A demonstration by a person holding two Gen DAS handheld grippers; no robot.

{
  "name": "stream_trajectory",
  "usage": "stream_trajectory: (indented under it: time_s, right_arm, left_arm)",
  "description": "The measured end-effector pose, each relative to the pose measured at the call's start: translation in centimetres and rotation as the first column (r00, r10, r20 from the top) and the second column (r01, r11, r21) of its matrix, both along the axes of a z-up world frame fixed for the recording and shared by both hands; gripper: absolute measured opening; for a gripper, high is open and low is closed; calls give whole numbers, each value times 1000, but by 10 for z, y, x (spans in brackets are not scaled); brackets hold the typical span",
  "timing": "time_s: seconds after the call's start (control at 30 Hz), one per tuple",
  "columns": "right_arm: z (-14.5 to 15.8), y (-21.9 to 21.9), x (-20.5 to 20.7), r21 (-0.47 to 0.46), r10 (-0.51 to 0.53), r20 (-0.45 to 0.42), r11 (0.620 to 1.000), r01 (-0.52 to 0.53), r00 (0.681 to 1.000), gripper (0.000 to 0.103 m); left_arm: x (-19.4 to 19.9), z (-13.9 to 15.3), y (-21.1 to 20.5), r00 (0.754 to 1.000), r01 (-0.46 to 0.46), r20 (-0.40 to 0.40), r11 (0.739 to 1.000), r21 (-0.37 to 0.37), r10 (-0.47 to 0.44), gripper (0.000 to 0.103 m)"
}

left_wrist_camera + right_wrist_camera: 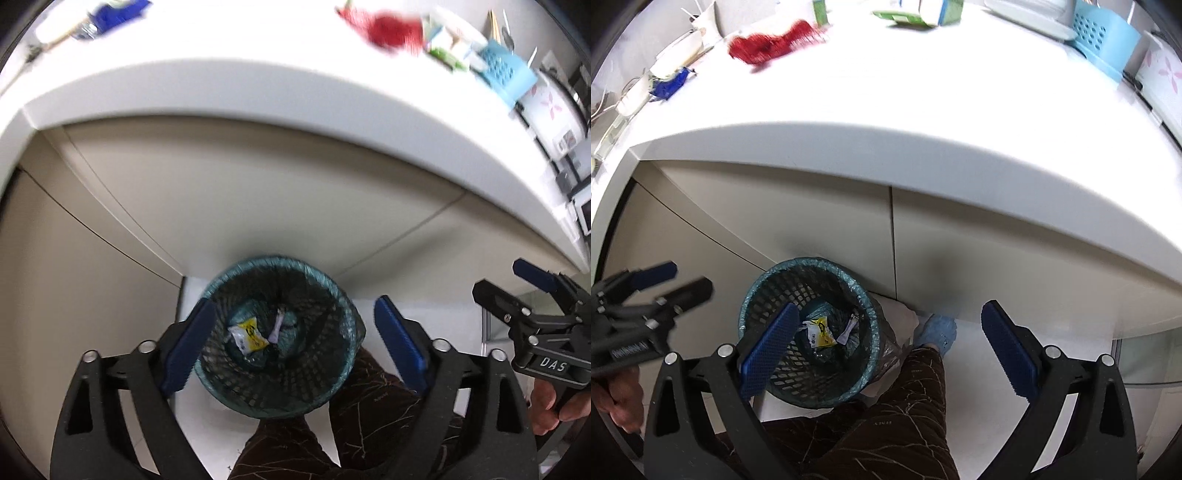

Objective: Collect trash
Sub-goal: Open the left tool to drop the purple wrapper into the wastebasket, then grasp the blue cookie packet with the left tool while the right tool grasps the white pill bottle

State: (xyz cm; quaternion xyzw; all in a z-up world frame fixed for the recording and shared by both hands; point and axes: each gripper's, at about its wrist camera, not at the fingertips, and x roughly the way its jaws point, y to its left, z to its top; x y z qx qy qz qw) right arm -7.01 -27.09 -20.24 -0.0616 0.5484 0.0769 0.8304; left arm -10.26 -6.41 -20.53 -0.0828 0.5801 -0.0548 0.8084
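Note:
A round dark mesh trash bin with a teal liner stands on the floor below the counter; it also shows in the right wrist view. A yellow-and-white wrapper and a small pale scrap lie at its bottom. My left gripper is open and empty, held straight above the bin. My right gripper is open and empty, just right of the bin; it shows at the right edge of the left wrist view.
A white counter with beige cabinet doors overhangs the bin. On it lie a red crumpled item, a blue item, green-and-white cartons and a light blue basket. The person's leg and blue shoe stand beside the bin.

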Motion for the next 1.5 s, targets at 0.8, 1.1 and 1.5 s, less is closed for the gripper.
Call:
stream_trajectory:
  time_s: [0.8, 1.1, 1.5]
  right_arm:
    - [137, 25, 33, 37, 54, 178, 997, -62, 983, 95]
    - [161, 20, 59, 50, 21, 217, 998, -32, 976, 95]
    - [178, 15, 109, 23, 31, 238, 999, -38, 971, 95]
  left_arm:
    - [18, 126, 52, 981, -118, 158, 992, 42, 110, 97]
    - [53, 155, 62, 973, -125, 203, 990, 58, 111, 97]
    - [120, 174, 106, 961, -213, 197, 975, 65, 196, 96]
